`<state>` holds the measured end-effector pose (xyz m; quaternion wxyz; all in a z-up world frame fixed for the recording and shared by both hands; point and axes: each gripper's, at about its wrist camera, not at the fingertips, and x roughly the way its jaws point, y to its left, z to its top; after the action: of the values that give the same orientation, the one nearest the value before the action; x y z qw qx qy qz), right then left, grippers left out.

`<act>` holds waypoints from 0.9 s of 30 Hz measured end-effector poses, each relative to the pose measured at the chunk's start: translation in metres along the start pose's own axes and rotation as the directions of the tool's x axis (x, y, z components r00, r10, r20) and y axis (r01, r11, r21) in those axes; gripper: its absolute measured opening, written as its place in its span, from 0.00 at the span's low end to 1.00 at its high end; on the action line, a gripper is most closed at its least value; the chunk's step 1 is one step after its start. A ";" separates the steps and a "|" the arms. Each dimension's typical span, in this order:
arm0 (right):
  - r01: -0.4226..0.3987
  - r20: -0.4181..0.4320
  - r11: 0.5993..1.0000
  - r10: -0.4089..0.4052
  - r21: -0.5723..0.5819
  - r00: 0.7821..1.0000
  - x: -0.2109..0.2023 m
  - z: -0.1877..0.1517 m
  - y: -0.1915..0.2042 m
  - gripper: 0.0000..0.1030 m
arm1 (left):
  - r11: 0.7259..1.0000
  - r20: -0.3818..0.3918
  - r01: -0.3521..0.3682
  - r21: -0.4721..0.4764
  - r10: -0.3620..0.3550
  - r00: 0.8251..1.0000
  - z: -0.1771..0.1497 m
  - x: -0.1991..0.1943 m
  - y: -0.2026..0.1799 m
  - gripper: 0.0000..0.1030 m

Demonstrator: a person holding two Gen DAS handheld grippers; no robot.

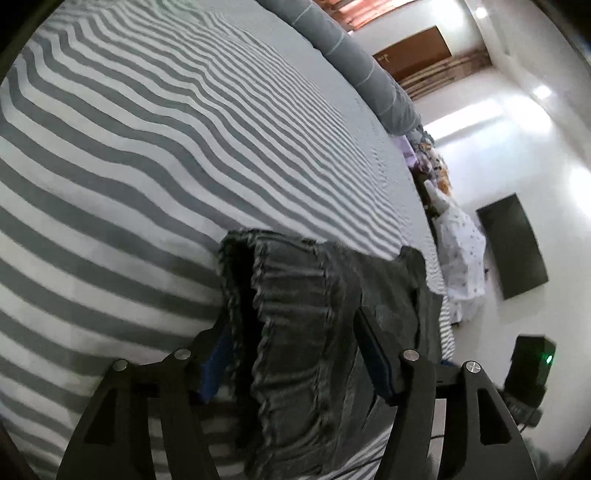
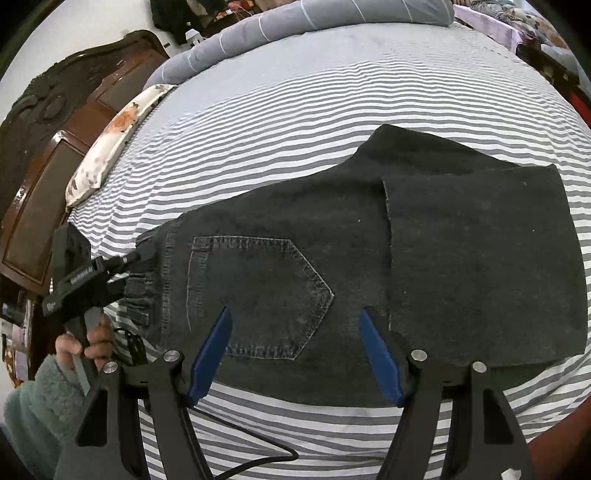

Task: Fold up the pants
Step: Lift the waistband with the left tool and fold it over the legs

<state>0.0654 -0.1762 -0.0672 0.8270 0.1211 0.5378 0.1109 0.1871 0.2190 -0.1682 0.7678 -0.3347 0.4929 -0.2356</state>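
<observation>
Left gripper [image 2: 138,267] clamps elastic waistband of dark pants [image 2: 369,258]; right gripper [image 2: 293,314] spread wide, holding nothing.

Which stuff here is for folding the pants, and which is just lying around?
For the job: pants; left hand-held gripper at the waistband; right hand-held gripper, open; striped bed.

Lying about: floral pillow; grey bolster; headboard.
</observation>
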 end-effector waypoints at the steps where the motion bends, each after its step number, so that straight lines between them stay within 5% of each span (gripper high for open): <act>1: 0.000 0.000 1.000 0.000 0.002 1.000 0.000 0.001 0.001 0.67 | 1.000 0.003 0.002 -0.005 -0.002 1.000 0.000 -0.001 0.000 0.61; 3: -0.003 0.007 1.000 0.003 0.006 1.000 0.001 0.002 0.002 0.67 | 1.000 -0.012 -0.025 0.002 0.025 1.000 -0.005 0.001 0.000 0.24; 6: -0.010 0.013 1.000 0.010 0.013 1.000 0.001 0.003 0.002 0.67 | 0.998 -0.013 -0.006 -0.066 0.005 1.000 -0.010 0.002 0.005 0.18; 11: -0.023 0.052 0.999 0.022 0.024 0.998 -0.013 0.004 -0.007 0.67 | 0.996 0.024 -0.084 -0.041 0.085 0.996 -0.014 -0.007 -0.021 0.15; 17: 0.001 0.140 0.996 -0.013 0.086 0.990 -0.044 0.007 -0.044 0.67 | 0.996 0.043 -0.086 -0.007 0.086 0.995 -0.015 -0.024 -0.066 0.15; 27: 0.217 0.161 0.964 -0.241 0.152 0.957 -0.082 -0.004 -0.120 0.71 | 0.984 0.013 -0.088 0.158 0.087 0.996 -0.022 -0.011 -0.216 0.14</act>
<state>0.0357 -0.3154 -0.0364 0.8691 0.1220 0.4783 -0.0330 0.1555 0.0771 -0.0068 0.8031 -0.2516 0.4844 -0.2391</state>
